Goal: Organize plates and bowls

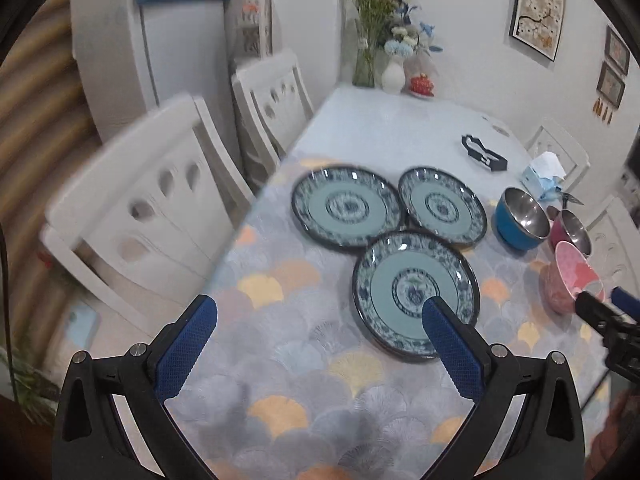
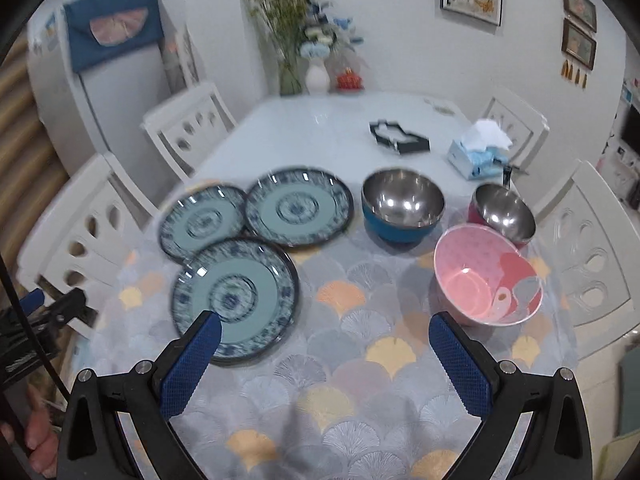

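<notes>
Plates and bowls spread on the patterned table

Table (image 2: 360, 380) carries three blue plates (image 2: 236, 300) lying flat, clustered left, rims touching or overlapping. Right of them sit a blue bowl (image 2: 402, 208) upright, a pink bowl (image 2: 486, 286) and a red bowl (image 2: 502, 212), both tilted. Left gripper (image 1: 320, 312) and right gripper (image 2: 325, 328) hover, jaws apart, holding nothing.

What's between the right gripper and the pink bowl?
Only bare tablecloth, seen in the right wrist view: the open right gripper hangs short of the pink bowl.
</notes>
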Tool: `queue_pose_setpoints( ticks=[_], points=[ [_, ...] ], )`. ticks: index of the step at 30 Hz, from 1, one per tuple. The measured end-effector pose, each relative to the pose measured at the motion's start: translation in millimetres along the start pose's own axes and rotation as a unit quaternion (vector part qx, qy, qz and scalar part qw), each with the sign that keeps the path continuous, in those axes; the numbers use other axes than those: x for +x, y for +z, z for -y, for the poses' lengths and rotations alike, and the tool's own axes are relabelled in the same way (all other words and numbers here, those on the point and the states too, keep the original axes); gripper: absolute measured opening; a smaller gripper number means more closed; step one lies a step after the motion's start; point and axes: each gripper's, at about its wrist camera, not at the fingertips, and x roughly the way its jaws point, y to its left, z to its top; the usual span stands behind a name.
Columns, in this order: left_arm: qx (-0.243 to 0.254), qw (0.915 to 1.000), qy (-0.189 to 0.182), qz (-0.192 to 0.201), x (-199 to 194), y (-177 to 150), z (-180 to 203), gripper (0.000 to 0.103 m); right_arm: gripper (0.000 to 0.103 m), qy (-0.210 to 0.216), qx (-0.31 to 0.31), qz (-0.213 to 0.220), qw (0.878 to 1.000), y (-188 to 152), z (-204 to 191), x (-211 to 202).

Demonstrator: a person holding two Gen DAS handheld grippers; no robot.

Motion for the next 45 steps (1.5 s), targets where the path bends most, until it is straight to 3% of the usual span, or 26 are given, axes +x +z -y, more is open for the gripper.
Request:
queue_pose_setpoints(
  ticks=[3,7,18,28,32,39,41,45],
  points=[
    [-0.032,0.9979,-0.046,-0.032,25.0,-3.1,-16.5,0.102,0.103,0.003,0.010,-0.022,1.000,-1.3,0.2,24.8],
    [-0.028,0.9959,-0.067,-0.054,49.3,3.0,-17.2,0.102,0.103,0.002,0.029,-0.057,0.998,-3.7,2.5,54.2],
    [0.003,0.9931,-0.082,-0.083,101.2,24.3,-11.7,0.100,0.103,0.015,0.043,-0.090,0.995,12.7,-8.7,99.8],
    [0.022,0.9861,-0.108,-0.124,131.8,19.8,-0.2,0.087,0.098,0.007,0.049,-0.128,0.991,10.5,-8.0,128.0],
    [0.037,0.9855,-0.109,-0.125,133.4,19.0,6.4,0.086,0.089,0.014,0.051,-0.135,0.989,8.4,-9.7,135.8],
    [0.045,0.9829,-0.112,-0.139,147.3,20.7,10.9,0.072,0.078,0.022,0.062,-0.150,0.986,8.7,-9.4,146.7],
    [0.047,0.9822,-0.114,-0.142,150.2,20.2,11.7,0.072,0.071,0.025,0.060,-0.150,0.987,8.9,-9.6,149.3],
    [0.053,0.9800,-0.118,-0.151,157.6,18.8,13.3,0.056,0.059,0.034,0.062,-0.158,0.985,7.8,-8.6,158.9]
  ],
)
